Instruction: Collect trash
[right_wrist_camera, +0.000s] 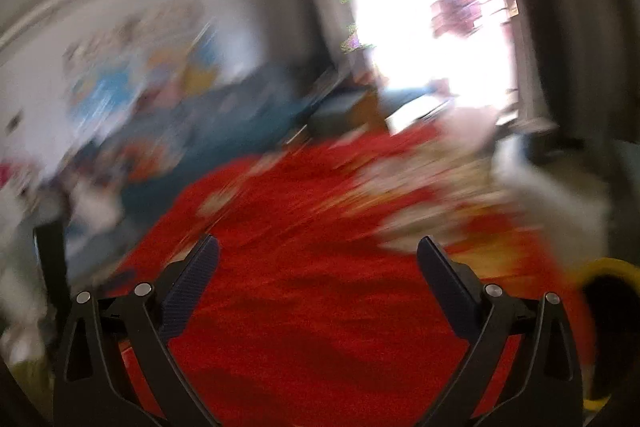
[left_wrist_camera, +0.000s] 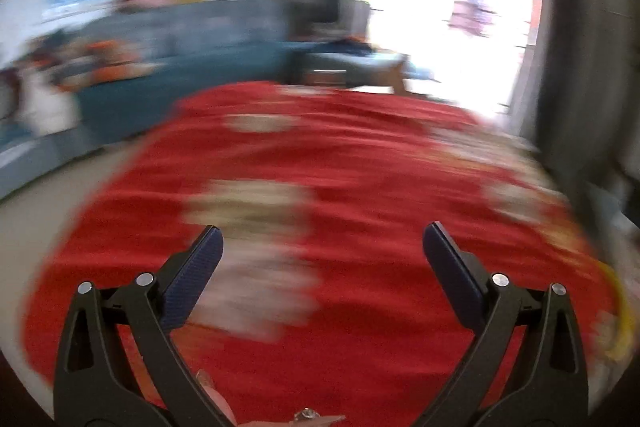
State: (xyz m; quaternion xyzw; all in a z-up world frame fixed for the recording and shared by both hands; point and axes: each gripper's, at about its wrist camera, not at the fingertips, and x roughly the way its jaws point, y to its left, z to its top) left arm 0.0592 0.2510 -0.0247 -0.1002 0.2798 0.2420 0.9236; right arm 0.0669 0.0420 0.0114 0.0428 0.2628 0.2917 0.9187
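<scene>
Red cloth (left_wrist_camera: 360, 167) covers the desk, with a teal sofa (left_wrist_camera: 180, 67) behind. Blurred pale trash (left_wrist_camera: 256, 227) lies on the cloth just ahead of the spread, empty left claw (left_wrist_camera: 322, 247). Right claw (right_wrist_camera: 318, 259) likewise gapes, empty. Only its view shows the yellow-rimmed bin (right_wrist_camera: 608, 267).

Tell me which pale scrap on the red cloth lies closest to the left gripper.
The big whitish blur just ahead of the left gripper, toward its left finger; the other pale patches lie farther off.
</scene>
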